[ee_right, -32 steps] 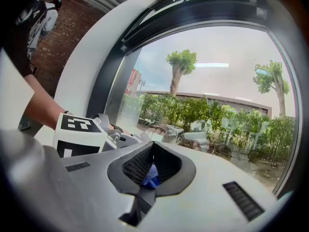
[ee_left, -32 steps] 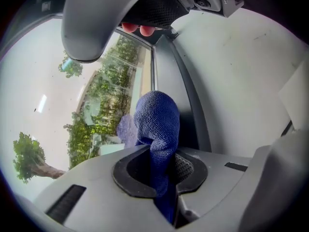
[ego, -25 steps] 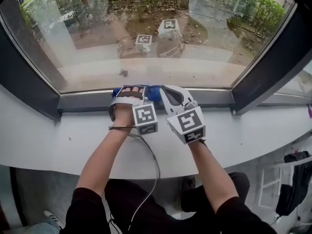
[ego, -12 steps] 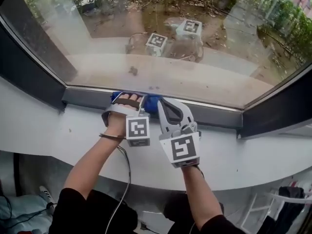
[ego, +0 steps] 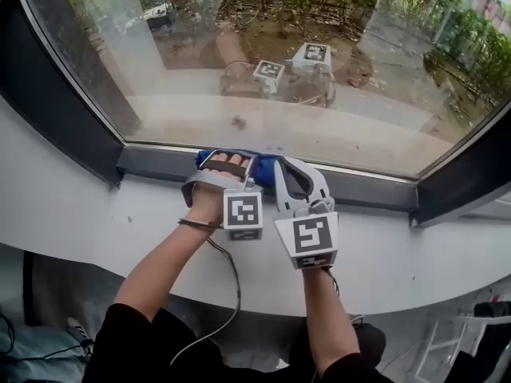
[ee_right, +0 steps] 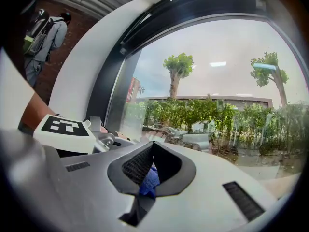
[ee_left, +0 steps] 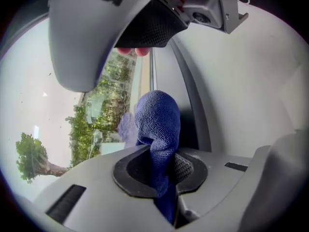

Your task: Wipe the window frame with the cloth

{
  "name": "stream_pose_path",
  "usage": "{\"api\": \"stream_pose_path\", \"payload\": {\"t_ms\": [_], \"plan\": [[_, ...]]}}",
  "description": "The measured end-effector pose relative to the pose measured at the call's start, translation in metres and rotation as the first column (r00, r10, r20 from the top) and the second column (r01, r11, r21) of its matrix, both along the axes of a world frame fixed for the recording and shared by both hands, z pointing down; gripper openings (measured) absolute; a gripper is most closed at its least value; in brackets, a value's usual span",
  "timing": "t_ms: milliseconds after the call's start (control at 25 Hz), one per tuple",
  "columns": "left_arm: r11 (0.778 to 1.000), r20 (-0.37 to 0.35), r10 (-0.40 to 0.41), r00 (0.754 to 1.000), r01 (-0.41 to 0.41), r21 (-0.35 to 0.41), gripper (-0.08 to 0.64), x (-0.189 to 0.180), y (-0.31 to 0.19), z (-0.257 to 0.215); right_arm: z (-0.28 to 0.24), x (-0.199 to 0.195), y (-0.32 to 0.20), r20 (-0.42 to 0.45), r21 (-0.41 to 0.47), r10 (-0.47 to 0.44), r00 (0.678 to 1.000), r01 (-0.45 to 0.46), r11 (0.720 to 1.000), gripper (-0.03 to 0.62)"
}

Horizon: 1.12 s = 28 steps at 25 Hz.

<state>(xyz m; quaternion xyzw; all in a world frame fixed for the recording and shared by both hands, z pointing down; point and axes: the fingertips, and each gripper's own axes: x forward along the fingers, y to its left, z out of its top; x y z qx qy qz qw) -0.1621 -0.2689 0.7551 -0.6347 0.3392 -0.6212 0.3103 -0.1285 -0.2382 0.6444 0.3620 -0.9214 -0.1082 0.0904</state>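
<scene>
Clamping the blue cloth (ee_left: 157, 120), left gripper (ego: 226, 162) and right gripper (ego: 289, 170) jaws show only in gripper views; head view shows it on the window frame (ego: 156, 163).

Head view: blue woven cloth (ego: 264, 167) lies on the dark grey window frame (ego: 156, 163), mostly hidden behind left gripper (ego: 226, 163) and right gripper (ego: 281, 168); only edges show. Frame's ends cut off by picture edges. Cloth's lower end disappears inside left jaws.
</scene>
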Motion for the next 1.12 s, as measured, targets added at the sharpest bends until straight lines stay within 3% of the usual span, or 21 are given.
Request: {"api": "stream_pose_path", "payload": {"t_ms": [440, 640, 960, 1120], "plan": [[1.0, 0.026, -0.016, 1.0, 0.016, -0.018, 0.051, -0.053, 0.012, 0.001, 0.009, -0.043, 0.022, -0.014, -0.044, 0.015, 1.0, -0.016, 0.999, 0.006], [0.998, 0.073, -0.049, 0.996, 0.047, 0.03, 0.051, -0.089, 0.009, 0.002, 0.004, -0.055, 0.025, -0.015, -0.037, 0.009, 1.0, -0.01, 0.999, 0.006], [0.987, 0.009, -0.164, 0.987, 0.163, 0.007, 0.051, -0.135, 0.019, 0.001, 0.01, -0.092, 0.038, -0.042, -0.047, -0.038, 0.998, 0.036, 0.998, 0.006], [0.984, -0.008, -0.175, 0.985, 0.175, -0.027, 0.051, -0.142, 0.024, 0.002, 0.01, -0.101, 0.034, 0.029, -0.119, -0.061, 0.998, 0.064, 0.991, 0.006]]}}
